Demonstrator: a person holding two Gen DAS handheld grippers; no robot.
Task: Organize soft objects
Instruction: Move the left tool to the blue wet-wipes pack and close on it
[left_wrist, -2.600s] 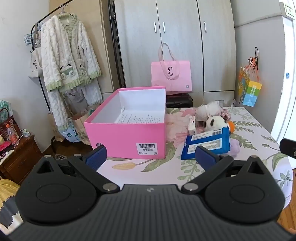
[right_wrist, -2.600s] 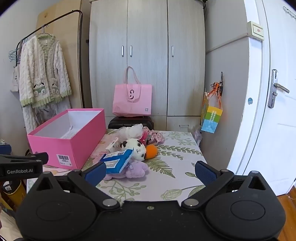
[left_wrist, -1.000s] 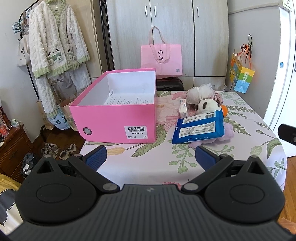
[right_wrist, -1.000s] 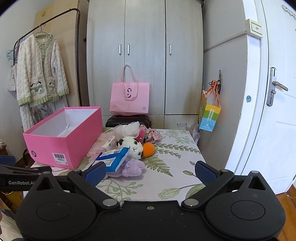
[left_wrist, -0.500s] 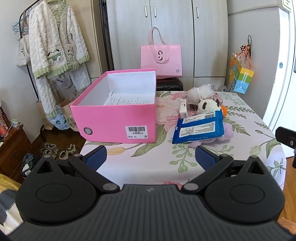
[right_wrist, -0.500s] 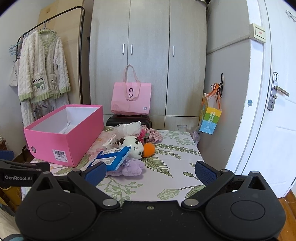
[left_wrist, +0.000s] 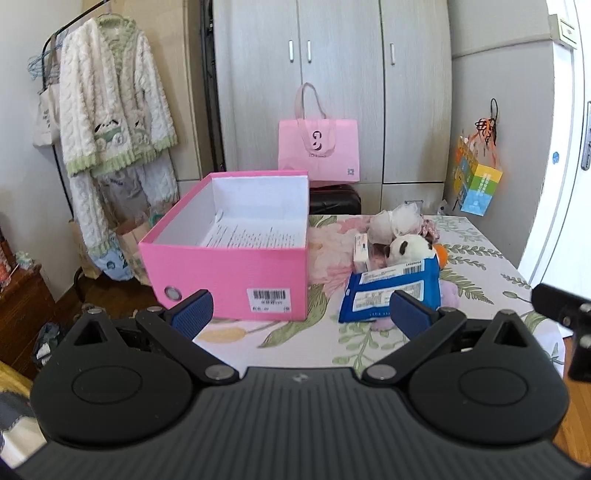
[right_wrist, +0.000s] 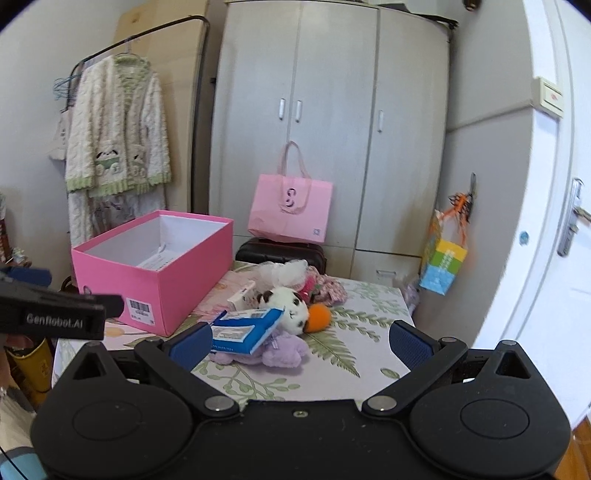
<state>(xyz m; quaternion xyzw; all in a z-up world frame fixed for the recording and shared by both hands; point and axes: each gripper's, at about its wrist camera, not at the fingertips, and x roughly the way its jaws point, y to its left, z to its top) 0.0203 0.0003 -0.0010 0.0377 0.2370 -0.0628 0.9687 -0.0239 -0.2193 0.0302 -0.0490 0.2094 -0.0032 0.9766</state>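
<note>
Both grippers hover short of the worktop (left_wrist: 314, 343), which carries a leaf-and-flower cloth. The left gripper (left_wrist: 301, 314) has its fingers spread wide and released, holding nothing; one blue pad sits low in front of the pink box (left_wrist: 229, 273), the other in front of the blue packet (left_wrist: 391, 295). The right gripper (right_wrist: 301, 341) is likewise spread and holds nothing, its fingers framing the heap of soft things in the middle of its frame.

The pink box stands open at center left of the left wrist view, with a printed sheet of paper (left_wrist: 255, 232) lying on its floor. Just right of it is the heap: the blue packet leans on a purple plush (right_wrist: 277, 350), a panda plush (right_wrist: 290, 306) sits behind it touching an orange ball (right_wrist: 318, 317), and a white frilly bundle (right_wrist: 284, 269) lies farther back. A small white carton (left_wrist: 361, 251) stands between box and panda.

A pink bag (left_wrist: 319, 151) rests on a dark case by the wardrobe.
</note>
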